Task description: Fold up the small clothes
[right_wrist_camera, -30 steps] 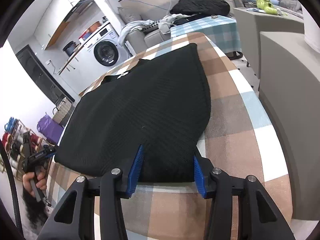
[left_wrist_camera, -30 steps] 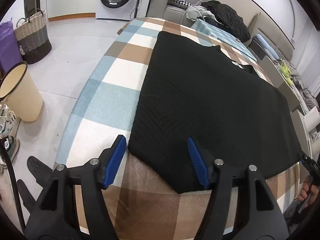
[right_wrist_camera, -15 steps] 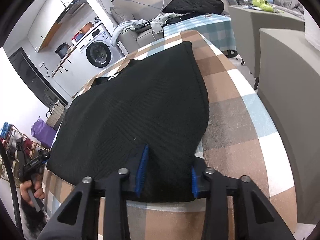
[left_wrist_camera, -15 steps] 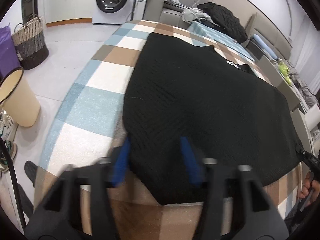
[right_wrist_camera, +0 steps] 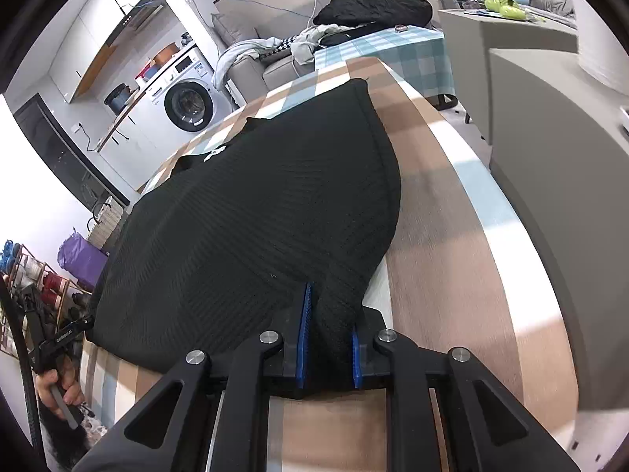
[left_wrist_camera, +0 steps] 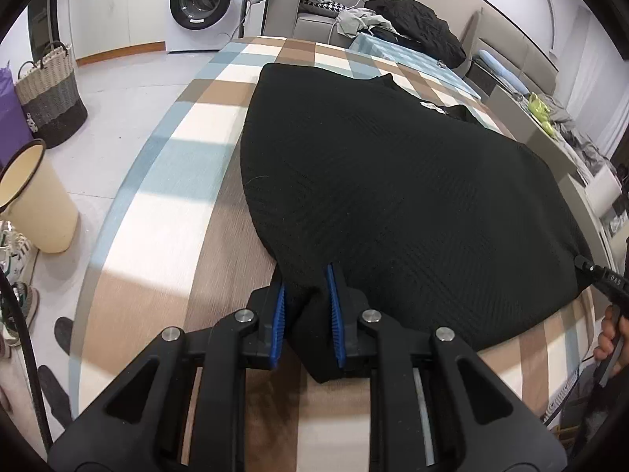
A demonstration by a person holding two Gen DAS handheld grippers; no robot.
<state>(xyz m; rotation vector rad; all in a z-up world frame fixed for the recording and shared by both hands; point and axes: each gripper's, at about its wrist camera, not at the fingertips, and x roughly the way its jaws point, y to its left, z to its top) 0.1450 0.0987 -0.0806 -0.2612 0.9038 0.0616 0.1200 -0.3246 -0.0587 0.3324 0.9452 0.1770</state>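
Since the earlier frames both sets of jaws have been brought from wide open around the near hem to clamped on it: the left gripper [left_wrist_camera: 307, 316] is closed on the near left corner of the black knitted garment [left_wrist_camera: 393, 196], and the right gripper [right_wrist_camera: 329, 338] is closed on the near right corner [right_wrist_camera: 275, 216], fabric being pinched between the blue pads [right_wrist_camera: 304, 330] in each view. The garment is laid flat across the counter [left_wrist_camera: 165, 212], which is covered by a checked cloth in brown, cream and pale blue, and the near hem is bunched where it is held. A small white label [right_wrist_camera: 214, 153] is seen near the far collar edge. Beyond the counter a white front-loading washing machine [left_wrist_camera: 202, 4] is set against the far wall, beside a grey sofa [left_wrist_camera: 314, 23] on which loose clothes and a black jacket [left_wrist_camera: 416, 27] are heaped. On the floor to the left a woven basket [left_wrist_camera: 51, 94] and a cream bin [left_wrist_camera: 37, 204] are stood, with shoes [left_wrist_camera: 15, 244] near the bin. In the right wrist view a shoe rack [right_wrist_camera: 35, 275] is seen at the left edge, and a grey cabinet [right_wrist_camera: 550, 157] is placed just beside the counter on the right.
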